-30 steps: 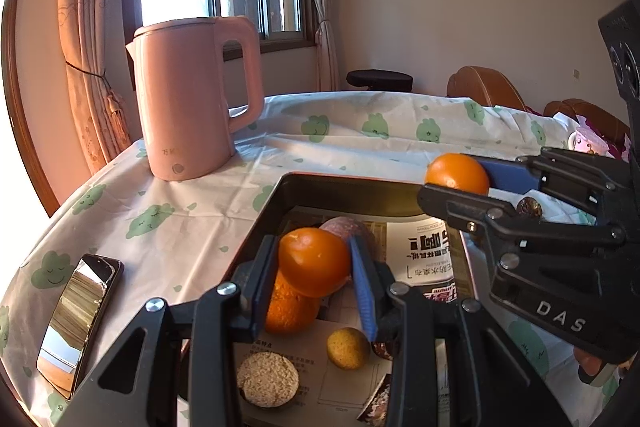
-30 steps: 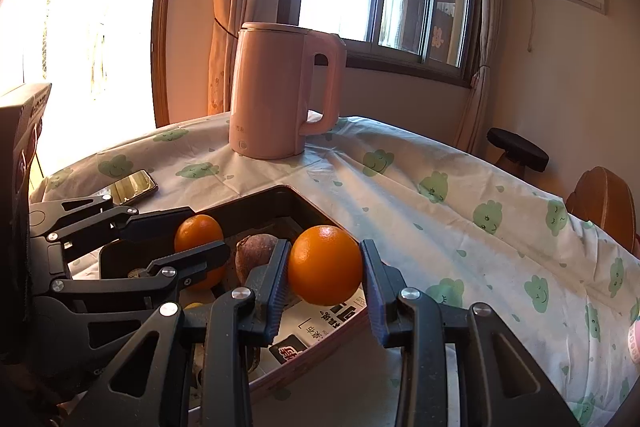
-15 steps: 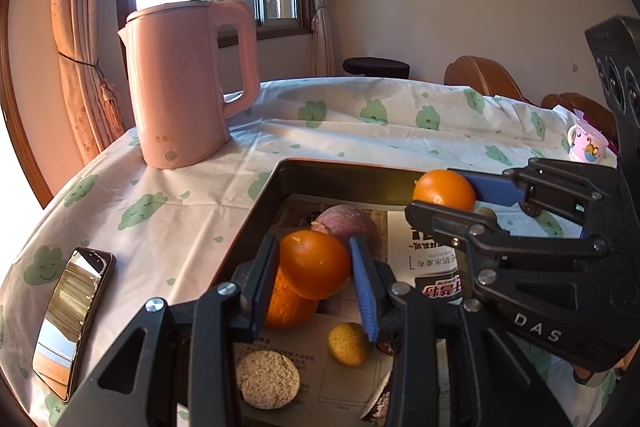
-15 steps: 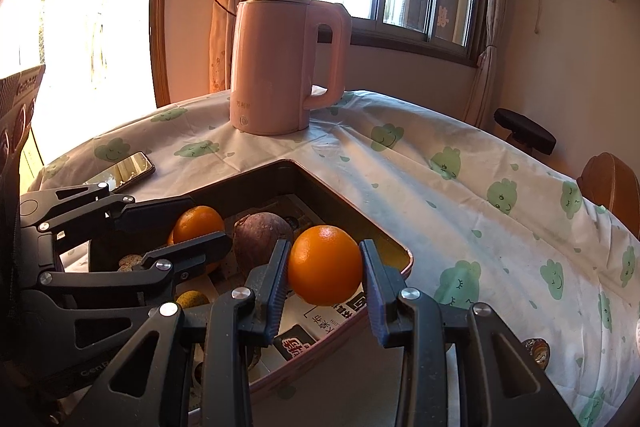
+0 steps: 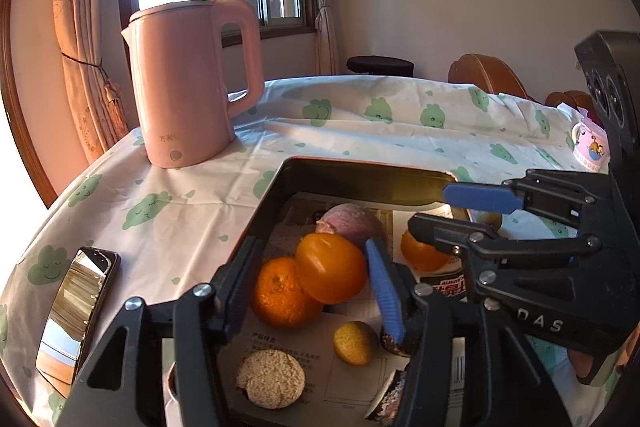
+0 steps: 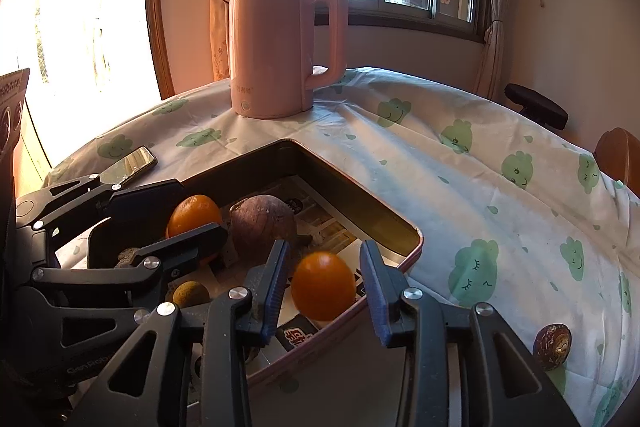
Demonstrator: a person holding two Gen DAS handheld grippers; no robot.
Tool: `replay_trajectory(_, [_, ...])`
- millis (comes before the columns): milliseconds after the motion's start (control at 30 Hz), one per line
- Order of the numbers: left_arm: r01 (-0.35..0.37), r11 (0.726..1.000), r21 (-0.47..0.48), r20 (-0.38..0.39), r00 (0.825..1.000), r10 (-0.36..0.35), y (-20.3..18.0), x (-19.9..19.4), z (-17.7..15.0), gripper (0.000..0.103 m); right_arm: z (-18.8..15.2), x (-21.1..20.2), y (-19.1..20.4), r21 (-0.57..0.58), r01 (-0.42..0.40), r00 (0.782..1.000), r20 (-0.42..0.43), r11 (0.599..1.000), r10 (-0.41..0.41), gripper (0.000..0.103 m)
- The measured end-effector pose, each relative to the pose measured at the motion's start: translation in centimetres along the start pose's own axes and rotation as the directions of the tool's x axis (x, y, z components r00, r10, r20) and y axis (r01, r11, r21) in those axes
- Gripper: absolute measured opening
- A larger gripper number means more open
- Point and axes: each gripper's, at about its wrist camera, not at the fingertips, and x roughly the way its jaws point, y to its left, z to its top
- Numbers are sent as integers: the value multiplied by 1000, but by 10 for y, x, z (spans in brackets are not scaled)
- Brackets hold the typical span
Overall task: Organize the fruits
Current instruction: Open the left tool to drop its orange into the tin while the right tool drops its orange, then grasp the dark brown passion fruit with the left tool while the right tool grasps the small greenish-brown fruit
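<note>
Oranges, two, being released into the tray (image 5: 352,183). Left gripper (image 5: 312,287): jaws opening, smooth orange (image 5: 332,267) loose between them, settling on a mandarin (image 5: 280,291) mid-tray. Right gripper (image 6: 324,287): jaws opening, second orange (image 6: 323,285) dropping free by the tray's near corner.

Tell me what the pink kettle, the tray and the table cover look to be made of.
Pink kettle: likely matte plastic, with a soft, even sheen and a moulded handle.
Tray: probably metal, with thin walls, a rolled rim and a dull reflective inner side.
Table cover: seemingly thin plastic sheet or coated cloth, with sharp fold creases and a printed green pattern.
</note>
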Motion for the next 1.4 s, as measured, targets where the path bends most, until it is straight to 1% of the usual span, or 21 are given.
replay_trajectory(67, [4, 1000, 5, 8, 1000, -4, -1, -2, 0, 58, 0, -2, -3, 10, -3, 1000, 6, 1000, 3, 45])
replay_trajectory(200, [-1, 1000, 8, 17, 1000, 1, -2, -3, 0, 66, -1, -7, -6, 14, 13, 1000, 21, 1000, -13, 46])
replay_trajectory(333, [-3, 1000, 7, 29, 1000, 3, -3, -6, 0, 74, -3, -13, -12, 29, 16, 999, 35, 999, -17, 51])
replay_trajectory(500, [0, 1000, 11, 53, 999, -1, -5, -13, 0, 75, -5, -22, -17, 33, 26, 998, 56, 999, -28, 53])
replay_trajectory(567, [-2, 1000, -5, 72, 997, 3, -3, -18, 1, 76, -6, -30, -20, 16, 56, 996, 68, 998, -57, 54])
replay_trajectory(600, [-4, 1000, -18, 83, 997, 6, -1, -20, 2, 78, -7, -34, -23, 7, 77, 994, 73, 997, -77, 54])
replay_trajectory(667, [-14, 999, -49, 108, 994, 19, 3, -24, 4, 86, -8, -41, -33, -3, 126, 989, 79, 992, -125, 54])
replay_trajectory(700, [-21, 998, -64, 121, 992, 28, 4, -26, 6, 93, -9, -43, -38, -8, 158, 985, 78, 987, -157, 54])
replay_trajectory(733, [-28, 997, -79, 135, 990, 39, 6, -29, 7, 98, -10, -44, -43, -11, 189, 980, 73, 982, -188, 54])
replay_trajectory(767, [-31, 996, -88, 144, 989, 44, 6, -30, 8, 98, -11, -43, -49, -7, 211, 976, 64, 977, -210, 54])
replay_trajectory(833, [-26, 995, -94, 146, 989, 39, 6, -30, 10, 98, -11, -40, -61, 17, 223, 974, 40, 975, -224, 53])
replay_trajectory(967, [-26, 996, -82, 143, 989, 38, 1, -29, 12, 98, -14, -25, -64, 14, 210, 977, -22, 978, -210, 53])
replay_trajectory(1067, [-24, 997, -76, 144, 989, 35, -2, -30, 13, 98, -18, -7, -62, 15, 175, 980, -99, 984, -173, 53])
replay_trajectory(1100, [-23, 997, -75, 145, 989, 34, -3, -30, 13, 98, -20, -1, -62, 14, 167, 979, -118, 986, -164, 53])
replay_trajectory(1133, [-23, 997, -75, 146, 989, 34, -3, -31, 14, 98, -22, 4, -61, 7, 157, 978, -140, 988, -154, 48])
replay_trajectory(1167, [-22, 997, -75, 148, 988, 33, -4, -32, 15, 98, -24, 9, -60, 2, 156, 974, -168, 988, -153, 42])
replay_trajectory(1200, [-20, 997, -75, 149, 988, 31, -6, -33, 16, 98, -27, 13, -59, -3, 166, 969, -185, 986, -163, 31])
replay_trajectory(1233, [-17, 997, -72, 150, 988, 27, -8, -33, 17, 98, -28, 15, -59, -7, 170, 967, -190, 985, -168, 30])
replay_trajectory(1333, [-7, 998, -56, 151, 988, 15, -18, -33, 20, 98, -30, 9, -63, 7, 156, 973, -176, 988, -153, 30])
replay_trajectory(1400, [9, 999, -44, 151, 989, -2, -28, -33, 24, 98, -29, -2, -66, 14, 163, 977, -139, 987, -159, 30])
